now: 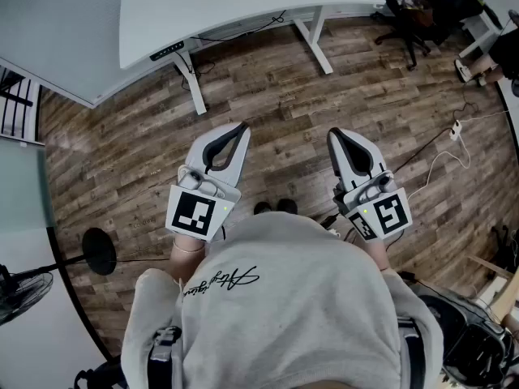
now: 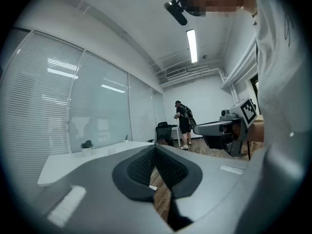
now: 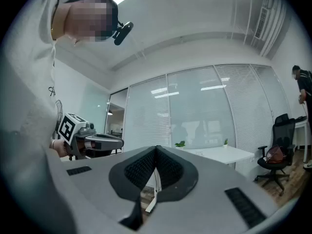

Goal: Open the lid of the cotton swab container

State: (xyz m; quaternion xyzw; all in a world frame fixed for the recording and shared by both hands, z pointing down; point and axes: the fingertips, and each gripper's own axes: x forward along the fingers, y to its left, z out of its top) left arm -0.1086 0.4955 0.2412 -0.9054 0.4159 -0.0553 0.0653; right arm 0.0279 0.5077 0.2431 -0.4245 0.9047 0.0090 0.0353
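No cotton swab container shows in any view. In the head view I hold both grippers level at waist height over a wooden floor. My left gripper (image 1: 241, 128) is shut with nothing between its jaws, and its tips meet (image 2: 156, 147). My right gripper (image 1: 334, 135) is also shut and empty, its tips touching (image 3: 156, 149). Each gripper view catches the other gripper off to one side: the right gripper (image 2: 229, 126) and the left gripper (image 3: 90, 141).
A white desk (image 1: 227, 10) stands ahead of me on the wooden floor (image 1: 276, 96). A black office chair (image 1: 409, 14) is at the far right, cables (image 1: 442, 156) trail across the floor, and a fan (image 1: 20, 294) stands at left. A person (image 2: 184, 123) stands far off.
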